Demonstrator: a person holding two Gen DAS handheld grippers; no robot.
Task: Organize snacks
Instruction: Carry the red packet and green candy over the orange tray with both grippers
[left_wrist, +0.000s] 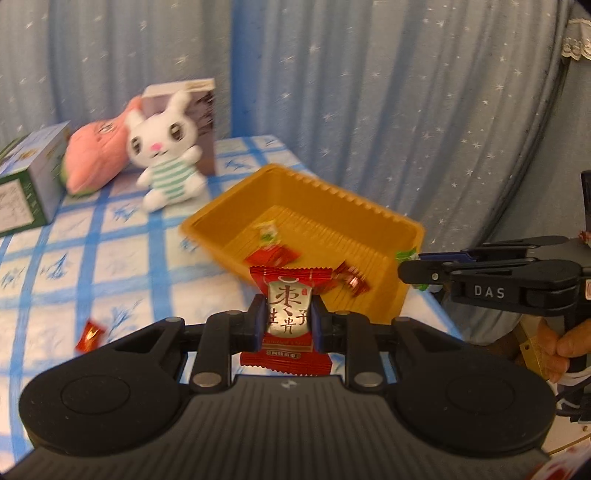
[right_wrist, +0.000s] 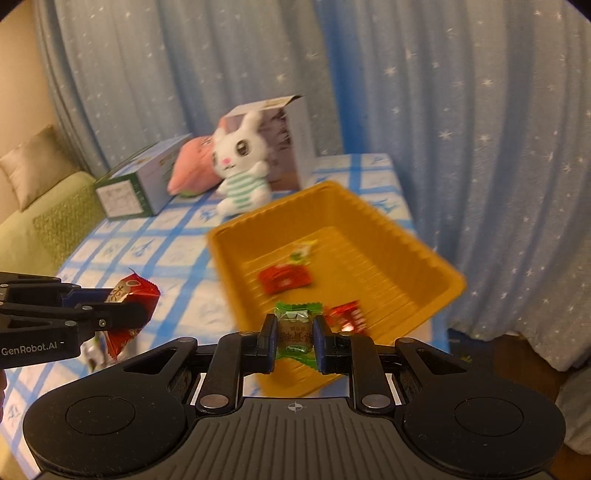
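An orange plastic tray (left_wrist: 373, 218) (right_wrist: 424, 254) sits on the blue checked tablecloth and holds a red packet (right_wrist: 284, 278), a green-white candy (right_wrist: 301, 251) and a small red candy (right_wrist: 349, 315). My left gripper (left_wrist: 288, 319) is shut on a red and silver snack packet (left_wrist: 288, 295), held just short of the tray's near rim; it also shows in the right wrist view (right_wrist: 129, 295). My right gripper (right_wrist: 295, 338) is shut on a green-wrapped candy (right_wrist: 297, 325) above the tray's near edge. In the left wrist view it reaches in from the right (left_wrist: 410, 269).
A small red candy (left_wrist: 89, 334) lies loose on the cloth at the left. A white plush rabbit (left_wrist: 166, 147), a pink plush (left_wrist: 98, 158) and two boxes (left_wrist: 27, 177) (right_wrist: 291, 140) stand at the back. Starred blue curtains hang behind. The table edge runs right of the tray.
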